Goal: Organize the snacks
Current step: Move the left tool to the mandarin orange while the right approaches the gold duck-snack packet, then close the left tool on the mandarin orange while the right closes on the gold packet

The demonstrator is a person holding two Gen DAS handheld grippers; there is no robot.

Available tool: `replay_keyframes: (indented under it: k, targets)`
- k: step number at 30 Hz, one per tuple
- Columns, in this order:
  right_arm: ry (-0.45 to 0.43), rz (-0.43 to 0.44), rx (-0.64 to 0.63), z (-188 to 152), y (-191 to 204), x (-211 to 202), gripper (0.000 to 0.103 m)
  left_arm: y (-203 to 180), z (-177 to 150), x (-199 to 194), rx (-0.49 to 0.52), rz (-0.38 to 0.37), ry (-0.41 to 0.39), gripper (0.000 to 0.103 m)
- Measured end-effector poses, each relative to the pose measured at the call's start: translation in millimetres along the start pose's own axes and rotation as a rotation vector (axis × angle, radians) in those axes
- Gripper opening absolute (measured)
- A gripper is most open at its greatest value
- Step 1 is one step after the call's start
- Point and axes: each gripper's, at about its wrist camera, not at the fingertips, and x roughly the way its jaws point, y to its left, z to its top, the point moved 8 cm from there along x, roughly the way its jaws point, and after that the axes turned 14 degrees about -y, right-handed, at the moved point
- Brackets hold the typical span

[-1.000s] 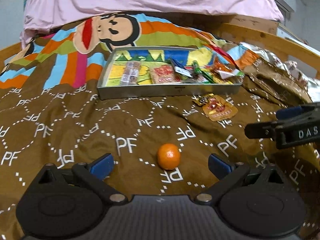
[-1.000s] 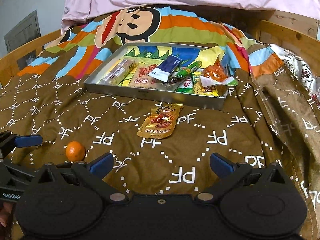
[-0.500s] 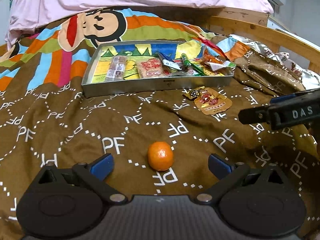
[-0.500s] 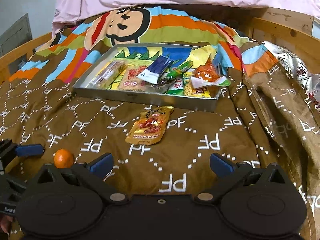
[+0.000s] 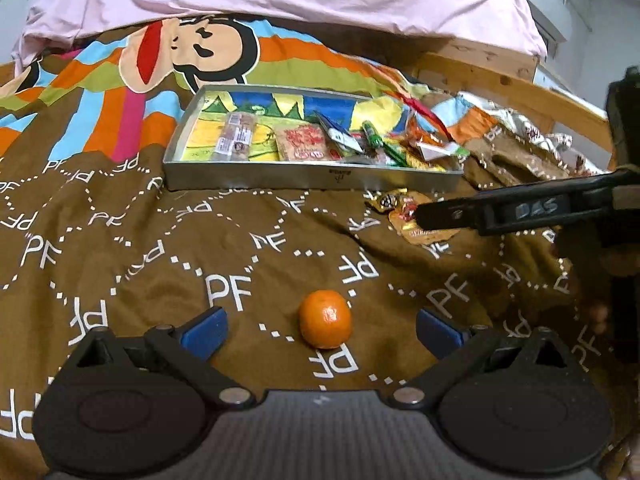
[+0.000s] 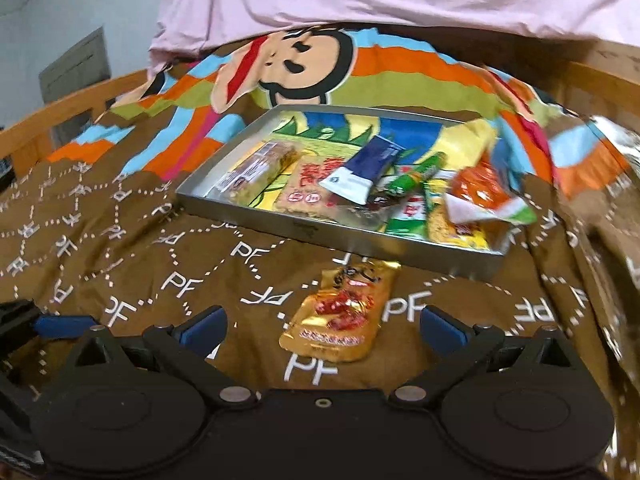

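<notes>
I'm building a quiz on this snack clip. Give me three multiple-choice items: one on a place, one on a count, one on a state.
1. Where does the orange lie?
A. in the tray
B. on the brown blanket, between the left tongs' fingers
C. on the pink sheet

2. How many snacks lie outside the tray?
A. two
B. four
C. none

3. How are the right tongs?
A. shut on the gold pouch
B. shut on the orange
C. open, holding nothing

B: the orange sits on the blanket, ahead of the left tongs.
A: only the orange and the gold pouch lie outside the tray.
C: the right tongs are spread wide around the pouch.
</notes>
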Motion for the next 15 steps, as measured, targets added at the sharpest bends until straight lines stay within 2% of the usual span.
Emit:
replay_keyframes:
  k: [6, 10, 15]
  targets:
    - [-0.014, -0.04, -0.102, -3, 0, 26, 0.102, -3, 3, -1, 0.009, -0.015, -0.018, 0.099]
    - [0.01, -0.059, -0.083, -10, -7, 45, 0.098, -4, 1, 2, 0.019, -0.017, -0.004, 0.092]
    - [0.019, -0.045, -0.081, -15, -4, 50, 0.093, -1, -2, 7, 0.008, -0.01, 0.015, 0.073]
